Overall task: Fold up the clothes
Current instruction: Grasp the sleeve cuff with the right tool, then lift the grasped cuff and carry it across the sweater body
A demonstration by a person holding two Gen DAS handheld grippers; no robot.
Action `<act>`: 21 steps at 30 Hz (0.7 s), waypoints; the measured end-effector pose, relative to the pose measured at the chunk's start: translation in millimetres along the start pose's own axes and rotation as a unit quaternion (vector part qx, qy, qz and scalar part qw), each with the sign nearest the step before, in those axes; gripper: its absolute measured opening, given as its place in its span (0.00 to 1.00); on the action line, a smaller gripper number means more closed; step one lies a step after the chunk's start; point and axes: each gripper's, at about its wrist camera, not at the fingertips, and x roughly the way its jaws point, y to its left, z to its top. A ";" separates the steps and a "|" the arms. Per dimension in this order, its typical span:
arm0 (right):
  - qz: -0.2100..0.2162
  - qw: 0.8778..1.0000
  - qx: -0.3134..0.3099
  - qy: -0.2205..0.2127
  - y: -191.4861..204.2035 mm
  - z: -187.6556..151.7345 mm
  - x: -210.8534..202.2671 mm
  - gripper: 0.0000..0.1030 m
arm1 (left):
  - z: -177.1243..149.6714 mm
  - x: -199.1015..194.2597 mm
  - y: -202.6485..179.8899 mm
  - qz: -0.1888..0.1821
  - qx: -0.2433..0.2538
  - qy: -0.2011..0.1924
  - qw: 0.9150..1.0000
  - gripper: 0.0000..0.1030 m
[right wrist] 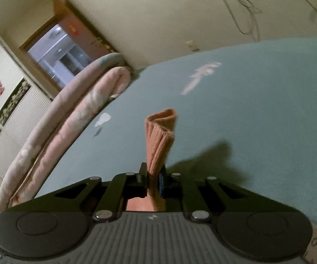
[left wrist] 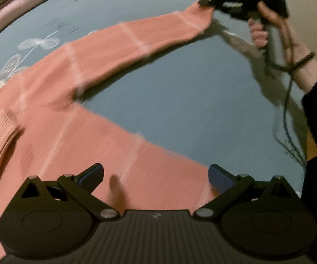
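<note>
Across the blue-grey flower-printed bed sheet (left wrist: pixel 180 101) lies a salmon-pink knitted sweater with pale check lines (left wrist: pixel 75 132), its body at the near left edge of the bed, one long sleeve (left wrist: pixel 136 37) stretched toward the far right corner. Left tongs (left wrist: pixel 156 176) hover wide apart over the sweater's body, gripping nothing. Right tongs (right wrist: pixel 153 176) are clamped on the sleeve's ribbed cuff (right wrist: pixel 159 136). Only the left wrist view shows the person's hand (left wrist: pixel 274 28) on the right tool; only the right wrist view shows the rolled pink quilt (right wrist: pixel 70 123) along the bed's far edge.
</note>
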 end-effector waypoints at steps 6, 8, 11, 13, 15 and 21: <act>0.022 0.993 -0.113 0.020 72.5 -19.4 -4.6 0.11 | -31.4 -24.2 14.6 0.025 -0.030 0.006 0.999 0.97; 0.039 0.989 -0.137 0.033 96.2 -30.9 -4.1 0.11 | -42.3 -33.6 19.6 0.029 -0.033 0.003 0.999 0.97; 0.057 0.982 -0.175 0.049 130.7 -50.5 -4.1 0.11 | -58.1 -46.3 27.5 0.035 -0.029 -0.008 0.999 0.97; 0.061 0.976 -0.202 0.053 151.6 -63.2 -2.2 0.11 | -67.9 -53.6 34.5 0.037 -0.032 -0.013 0.999 0.97; 0.063 0.972 -0.220 0.058 167.1 -73.4 -0.8 0.11 | -77.1 -58.6 45.0 0.036 -0.042 -0.018 0.998 0.97; 0.048 0.963 -0.259 0.065 197.9 -94.3 4.6 0.11 | -99.1 -64.1 71.6 0.035 -0.058 -0.018 0.998 0.97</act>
